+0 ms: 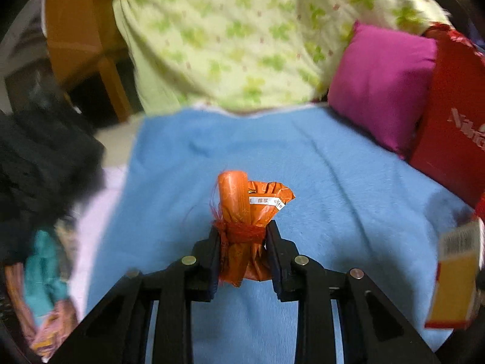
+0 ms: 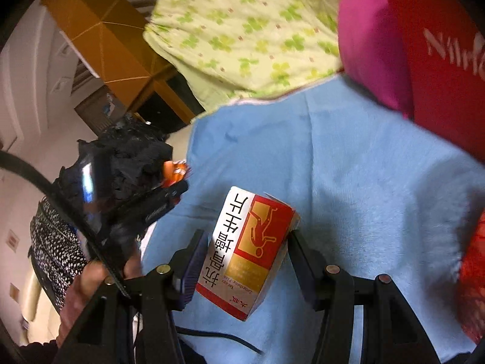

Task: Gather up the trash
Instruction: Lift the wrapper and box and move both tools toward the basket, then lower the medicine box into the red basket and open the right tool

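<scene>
My left gripper is closed on an orange wrapper bundle, its two black fingers pressing the bundle from either side where a band of red netting ties it; the bundle's crumpled top, bearing a small white label, stands up beyond my fingertips. My right gripper holds a red, white and gold carton printed with a figure and large characters; the carton sits tilted between the fingers, which stand partly apart at its width and touch its sides. Both items are held above a blue blanket that spreads beneath and ahead of my fingers. Beyond the blanket lies a pale green floral quilt; to the right of my fingers lean a magenta cushion and a red bag with white lettering. In the right wrist view, my left gripper and its orange bundle appear to the left of the carton.
</scene>
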`<state>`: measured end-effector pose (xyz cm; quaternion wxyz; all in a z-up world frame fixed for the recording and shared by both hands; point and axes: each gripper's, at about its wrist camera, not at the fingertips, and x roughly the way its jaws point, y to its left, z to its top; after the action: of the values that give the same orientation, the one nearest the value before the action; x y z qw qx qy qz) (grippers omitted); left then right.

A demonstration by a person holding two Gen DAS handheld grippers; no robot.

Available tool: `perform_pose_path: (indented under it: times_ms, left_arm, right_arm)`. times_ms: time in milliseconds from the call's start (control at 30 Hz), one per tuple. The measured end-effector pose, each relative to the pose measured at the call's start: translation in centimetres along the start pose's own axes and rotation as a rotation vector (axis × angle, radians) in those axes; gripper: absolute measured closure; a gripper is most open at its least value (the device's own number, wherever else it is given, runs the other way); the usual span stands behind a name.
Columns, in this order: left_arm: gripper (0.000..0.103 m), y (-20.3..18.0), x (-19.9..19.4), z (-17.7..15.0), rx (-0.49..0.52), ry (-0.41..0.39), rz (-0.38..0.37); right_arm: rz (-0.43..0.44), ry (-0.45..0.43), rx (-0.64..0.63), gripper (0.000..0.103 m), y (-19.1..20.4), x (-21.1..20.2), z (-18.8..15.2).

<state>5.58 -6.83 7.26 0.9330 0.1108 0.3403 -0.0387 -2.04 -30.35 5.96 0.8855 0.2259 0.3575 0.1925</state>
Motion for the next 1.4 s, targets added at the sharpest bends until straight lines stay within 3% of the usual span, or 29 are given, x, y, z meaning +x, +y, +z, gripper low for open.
perform_pose_path:
  times_ms: [133, 367, 600, 667, 800, 867, 933, 1000, 1100, 1267, 1400]
  left_arm:
    - [0.074, -0.8, -6.2, -0.6, 0.014, -0.071, 0.049]
    - [0.074, -1.9, -13.1, -1.2, 0.015, -0.169, 0.079]
    - [0.074, -3.1, -17.4, -2.3, 0.011, -0.208, 0.083]
    - [0.073, -3.3, -18.1, -2.6, 0.006, -0.213, 0.072]
    - [0.073, -3.1, -16.9, -4.1, -0.013, -0.187, 0.074]
    - [0.073, -2.7, -15.6, -5.4, -0.034, -0.12, 0.059]
    - [0.073, -2.4, -14.6, -6.9, -0.022, -0.081, 0.045]
    - [0.073, -2.5, -13.7, -7.5, -0.003, -0.061, 0.071]
    - [0.073, -2.2, -13.0, -8.2, -0.01, -0.033, 0.063]
    - [0.073, -3.4, -12.2, -9.3, 0.007, -0.002, 0.037]
    - [0.073, -4.2, -12.0, -9.9, 0.029, 0.001, 0.027]
  right_arm:
    - [-0.018, -0.076, -0.043, 0.045, 2.2, -4.2, -0.6]
    - [-0.038, -0.165, -0.085, 0.045, 4.6, -9.7, -1.9]
    - [-0.03, -0.233, -0.121, 0.049, 6.5, -13.2, -2.9]
    - [-0.063, -0.238, -0.158, 0.054, 7.2, -13.6, -3.0]
    - [-0.197, -0.235, -0.245, 0.055, 6.8, -11.1, -4.1]
    - [-0.241, -0.161, -0.189, 0.057, 4.7, -9.2, -4.7]
    - [-0.194, -0.124, -0.099, 0.058, 2.4, -8.7, -5.5]
    - [-0.187, -0.121, -0.104, 0.057, 1.7, -8.9, -5.8]
    - [-0.127, -0.034, -0.108, 0.031, 0.9, -8.6, -6.3]
    - [-0.15, 0.039, -0.092, 0.031, -1.5, -8.2, -8.9]
    - [-0.143, 0.002, -0.039, 0.031, -3.1, -9.1, -9.1]
